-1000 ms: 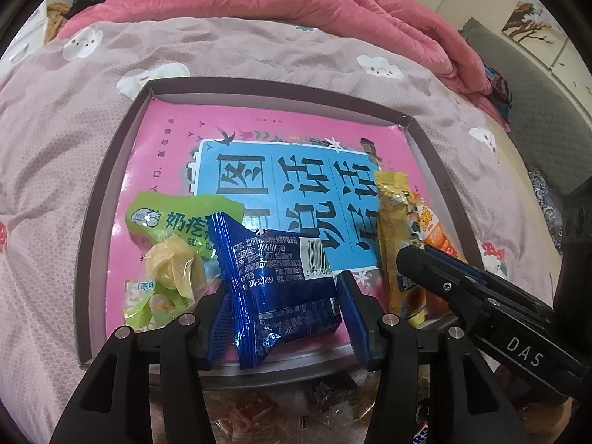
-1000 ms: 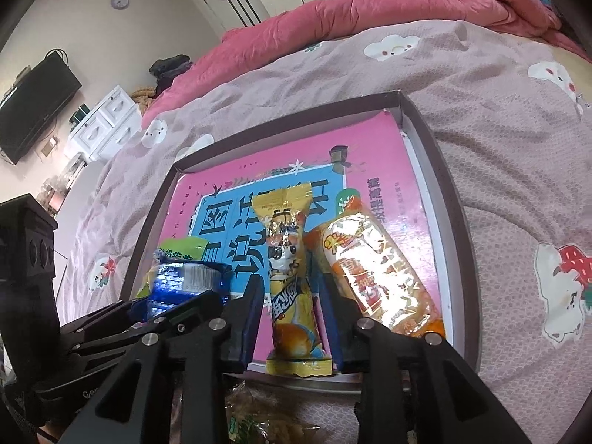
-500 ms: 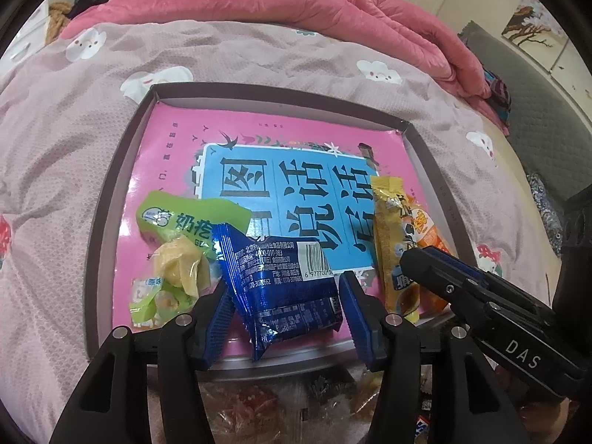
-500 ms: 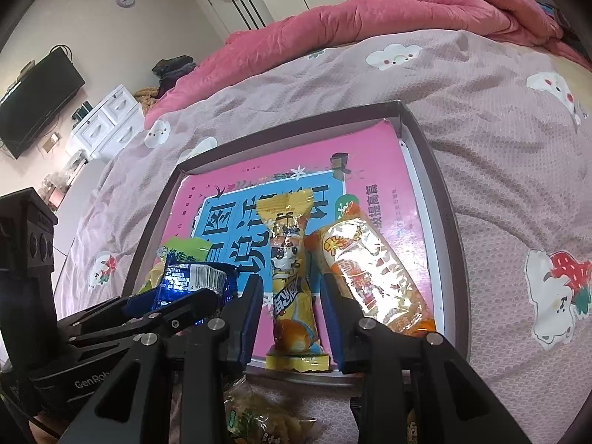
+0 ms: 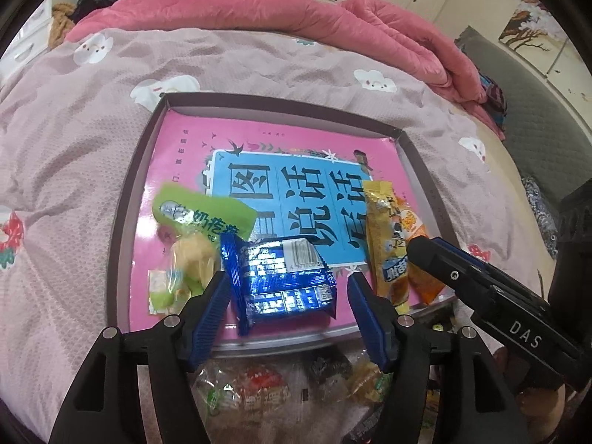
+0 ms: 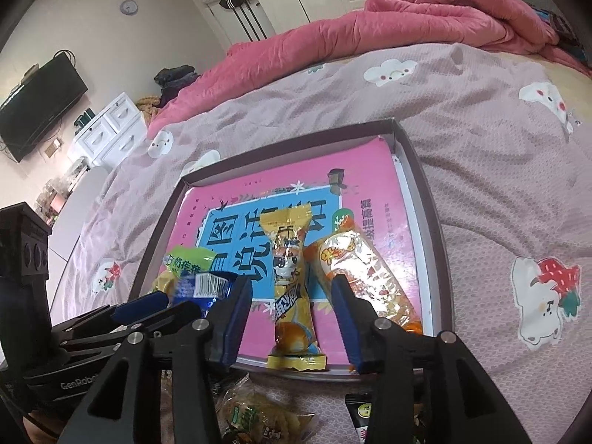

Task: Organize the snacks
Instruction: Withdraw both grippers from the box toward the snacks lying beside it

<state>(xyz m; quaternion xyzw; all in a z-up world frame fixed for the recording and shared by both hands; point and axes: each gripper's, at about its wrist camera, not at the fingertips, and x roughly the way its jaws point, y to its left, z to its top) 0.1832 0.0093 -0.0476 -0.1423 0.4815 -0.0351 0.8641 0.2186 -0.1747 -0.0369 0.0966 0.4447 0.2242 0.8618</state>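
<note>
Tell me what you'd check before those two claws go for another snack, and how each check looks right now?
1. Left gripper open, gaps either side of the blue snack packet: ok.
2. Right gripper open around the yellow snack bar: ok.
3. Both snacks lying inside the tray: ok.
4. Orange snack bar free of the right gripper's pad: cannot tell.
5. Loose snacks waiting below the tray: ok.
</note>
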